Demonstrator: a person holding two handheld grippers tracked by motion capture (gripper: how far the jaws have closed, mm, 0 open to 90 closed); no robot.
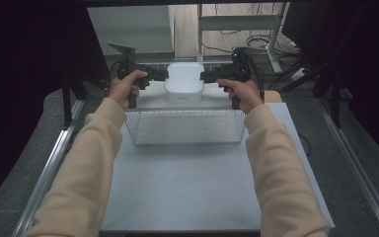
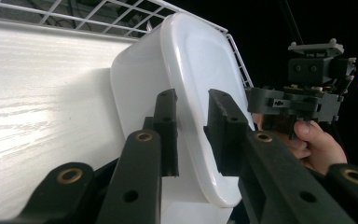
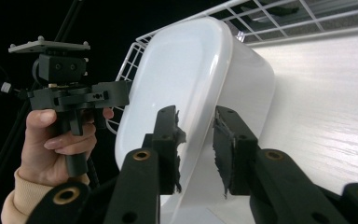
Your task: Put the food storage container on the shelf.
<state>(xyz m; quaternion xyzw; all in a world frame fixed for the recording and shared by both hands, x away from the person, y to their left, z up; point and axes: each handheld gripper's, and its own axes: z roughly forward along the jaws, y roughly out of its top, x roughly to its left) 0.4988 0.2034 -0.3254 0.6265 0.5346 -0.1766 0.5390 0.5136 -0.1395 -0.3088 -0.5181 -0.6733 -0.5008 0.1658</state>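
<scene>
White plastic tub sits upside down, base up, on the far part of the table, just past the wire basket. Left tongs come at its left rim, right tongs at its right rim, both held level.

In the left gripper view the tub's rim runs between the two black jaws with a slight gap either side, so the left tongs are parted around the rim, not clamping. Same in the right gripper view: rim between the jaws, pads look just off it, so open too.

Step looks like a two-sided hold at the tub's rim, either just let go or about to be taken; can't tell which. To do it well: keep both tongs level and opposite each other, move them together, and go slow since smooth plastic may slip.

Containers: the tub is inverted, so its inside is hidden. Basket is near side of the tub, close by; can't tell if touching. It looks empty through the mesh.
</scene>
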